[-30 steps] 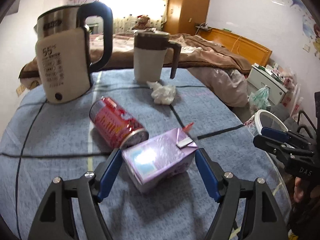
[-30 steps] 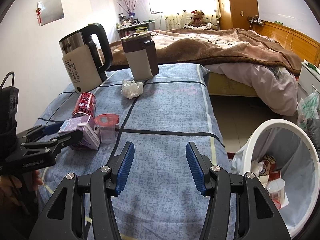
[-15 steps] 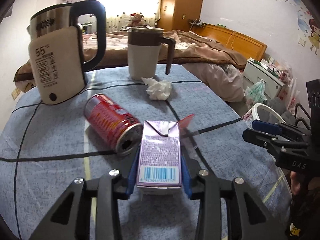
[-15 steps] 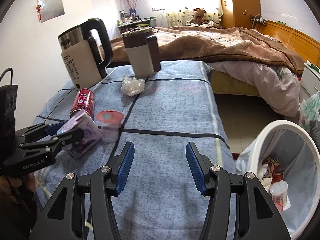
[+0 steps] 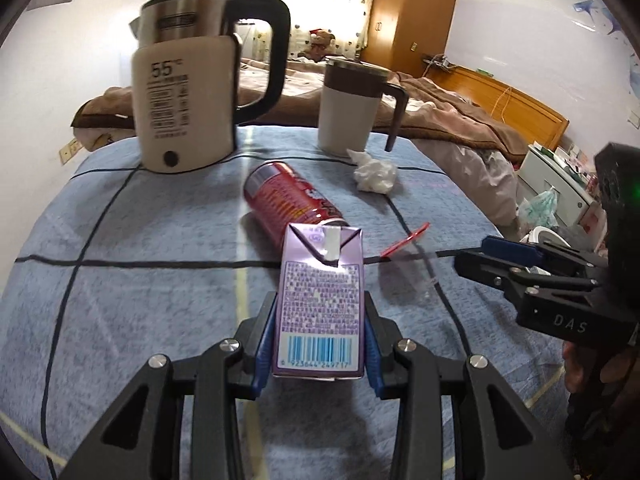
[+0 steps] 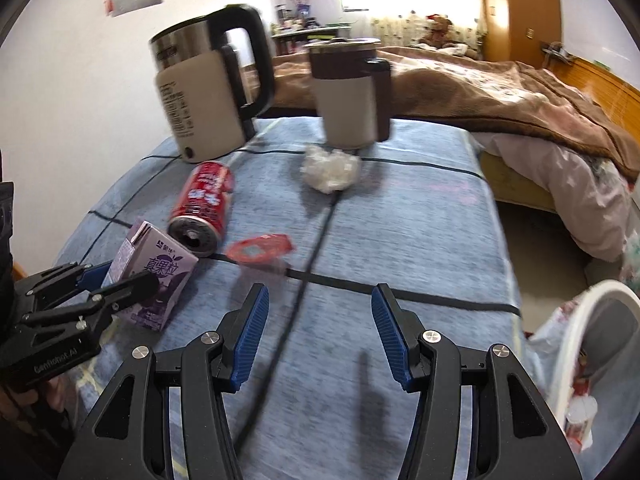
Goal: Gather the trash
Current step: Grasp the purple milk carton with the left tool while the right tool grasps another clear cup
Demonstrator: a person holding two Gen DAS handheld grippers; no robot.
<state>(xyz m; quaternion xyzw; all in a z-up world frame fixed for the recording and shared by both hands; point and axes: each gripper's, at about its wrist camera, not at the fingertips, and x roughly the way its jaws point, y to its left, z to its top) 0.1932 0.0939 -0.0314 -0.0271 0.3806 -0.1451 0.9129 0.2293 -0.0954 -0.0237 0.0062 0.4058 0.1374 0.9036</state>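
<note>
Purple carton; red can; blue lined tablecloth.

The purple drink carton is tilted, barcode face toward the left wrist camera, folded top pointing to 12 o'clock, clamped on both sides by blue pads. At its 12 o'clock a red can lies on its side on the blue cloth, open end toward the carton. A clear plastic cup with a red peeled lid sits at the carton's 2 o'clock. A crumpled white tissue lies beyond at 1 o'clock. The white-rimmed trash bin, at 3 o'clock in the right wrist view, holds wrappers and a small bottle.
</note>
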